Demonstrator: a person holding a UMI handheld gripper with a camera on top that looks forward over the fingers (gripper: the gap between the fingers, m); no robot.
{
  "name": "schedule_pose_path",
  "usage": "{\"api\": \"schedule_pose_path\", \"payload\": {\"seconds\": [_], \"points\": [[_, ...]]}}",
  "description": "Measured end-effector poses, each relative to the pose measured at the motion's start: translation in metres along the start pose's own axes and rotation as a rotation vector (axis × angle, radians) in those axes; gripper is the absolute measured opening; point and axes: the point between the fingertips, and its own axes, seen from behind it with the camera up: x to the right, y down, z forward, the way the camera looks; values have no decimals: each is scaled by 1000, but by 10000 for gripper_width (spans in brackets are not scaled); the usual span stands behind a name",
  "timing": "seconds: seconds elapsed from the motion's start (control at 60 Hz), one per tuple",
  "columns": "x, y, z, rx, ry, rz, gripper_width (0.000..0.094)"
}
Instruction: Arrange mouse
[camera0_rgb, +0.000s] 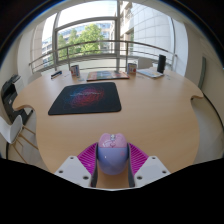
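A pale lilac computer mouse (112, 153) sits between my two fingers, whose pink pads (87, 157) press on both of its sides. My gripper (112, 160) is shut on the mouse and holds it above the near part of a round light wooden table (150, 115). A dark mouse mat (86, 97) with a reddish pattern lies flat on the table beyond the fingers, to the left of centre. The underside of the mouse is hidden.
At the table's far edge lie a laptop-like flat thing (107, 75), a small cup (132, 68), another flat device (152, 72) and small items (56, 72). A chair (12, 110) stands at the left. Large windows are behind.
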Motion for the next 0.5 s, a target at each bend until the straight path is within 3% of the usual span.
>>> {"api": "schedule_pose_path", "payload": {"seconds": [0.1,0.333,0.417,0.5], "points": [[0,-47,-27,73,33,-2,419],[-28,-247,-74,378,36,-8,417],[-53,-291,-55,407,6,-28,417],[-83,-297,-3,384,-22,-51,416]]}}
